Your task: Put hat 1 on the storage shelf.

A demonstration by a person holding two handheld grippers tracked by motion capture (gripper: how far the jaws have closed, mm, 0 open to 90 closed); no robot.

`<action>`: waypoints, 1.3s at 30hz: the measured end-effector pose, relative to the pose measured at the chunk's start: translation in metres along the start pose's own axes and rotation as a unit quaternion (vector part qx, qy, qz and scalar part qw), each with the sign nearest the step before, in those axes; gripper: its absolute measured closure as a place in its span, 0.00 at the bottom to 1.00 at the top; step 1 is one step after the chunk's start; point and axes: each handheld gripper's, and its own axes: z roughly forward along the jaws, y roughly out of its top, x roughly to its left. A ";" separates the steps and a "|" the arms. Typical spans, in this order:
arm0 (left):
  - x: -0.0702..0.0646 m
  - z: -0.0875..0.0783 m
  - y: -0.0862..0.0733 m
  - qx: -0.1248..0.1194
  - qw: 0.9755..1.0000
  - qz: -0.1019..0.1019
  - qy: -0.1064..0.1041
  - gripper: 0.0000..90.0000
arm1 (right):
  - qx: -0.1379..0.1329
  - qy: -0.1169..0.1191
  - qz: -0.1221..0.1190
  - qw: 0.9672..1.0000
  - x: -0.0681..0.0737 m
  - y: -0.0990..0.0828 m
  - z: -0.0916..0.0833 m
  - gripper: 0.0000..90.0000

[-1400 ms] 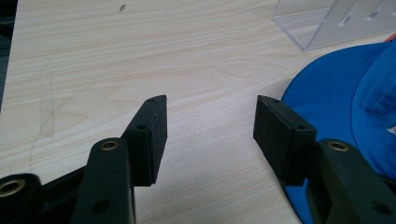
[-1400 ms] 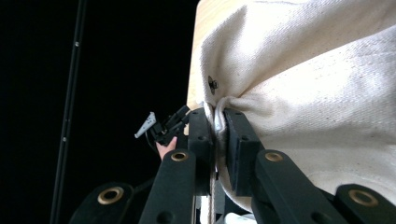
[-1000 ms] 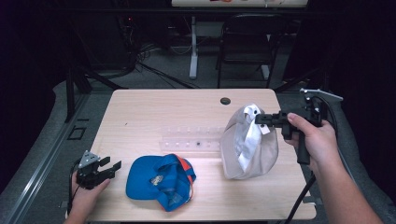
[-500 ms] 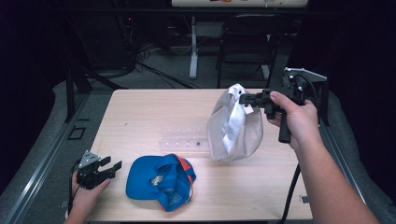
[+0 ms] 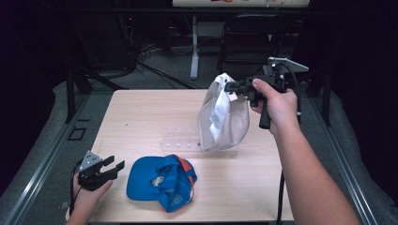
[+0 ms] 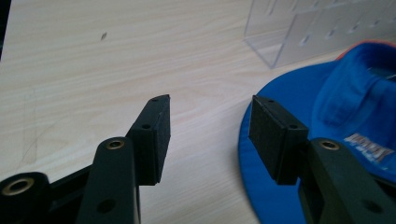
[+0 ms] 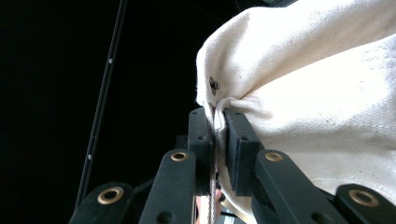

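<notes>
Nearest, at seven o'clock on the table [image 5: 141,117], the left gripper [image 5: 111,168] has just been narrowing its jaws, which stand apart on nothing; the blue cap [image 5: 162,180] lies just beside it at six o'clock. Farther off, at two o'clock, the right gripper [image 5: 233,87] is clamped on a fold of the white cap [image 5: 220,117], which hangs above the clear rack [image 5: 180,140]. That pinch takes little cloth, so the cap could slip out or snag the rack. Count: two caps, two grippers, one rack.
</notes>
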 end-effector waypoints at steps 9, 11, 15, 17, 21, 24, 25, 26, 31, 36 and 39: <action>-0.033 -0.006 0.035 -0.025 0.997 0.065 -0.029 0.53 | -0.004 -0.001 0.010 1.000 0.006 0.008 0.026 0.91; -0.039 -0.005 0.044 -0.032 0.996 0.076 -0.032 0.53 | -0.004 -0.002 0.008 1.000 0.007 0.010 0.030 0.91; -0.047 0.000 0.059 -0.041 0.995 0.082 -0.035 0.51 | -0.005 -0.004 0.011 1.000 0.009 0.012 0.042 0.91; -0.050 0.003 0.064 -0.045 0.995 0.078 -0.036 0.51 | -0.005 -0.005 0.012 1.000 0.009 0.012 0.046 0.91; -0.058 0.009 0.071 -0.051 0.995 0.077 -0.045 0.52 | -0.003 -0.009 0.015 1.000 0.009 0.012 0.057 0.91; -0.067 0.014 0.076 -0.046 0.994 0.082 -0.055 0.52 | -0.001 -0.011 0.016 1.000 0.009 0.012 0.062 0.91; -0.071 0.016 0.077 -0.044 0.994 0.088 -0.057 0.52 | -0.003 -0.011 0.016 1.000 0.009 0.011 0.065 0.91; -0.071 0.016 0.077 -0.044 0.994 0.088 -0.057 0.52 | -0.003 -0.011 0.016 1.000 0.009 0.011 0.065 0.91; -0.087 0.023 0.084 -0.044 0.991 0.106 -0.069 0.52 | 0.000 -0.012 0.020 1.000 0.009 0.010 0.077 0.91; -0.095 0.030 0.086 -0.041 0.990 0.110 -0.075 0.52 | 0.000 -0.015 0.021 1.000 0.007 0.008 0.087 0.91; -0.101 0.035 0.087 -0.040 0.990 0.115 -0.078 0.50 | 0.002 -0.019 0.022 1.000 0.006 0.007 0.091 0.91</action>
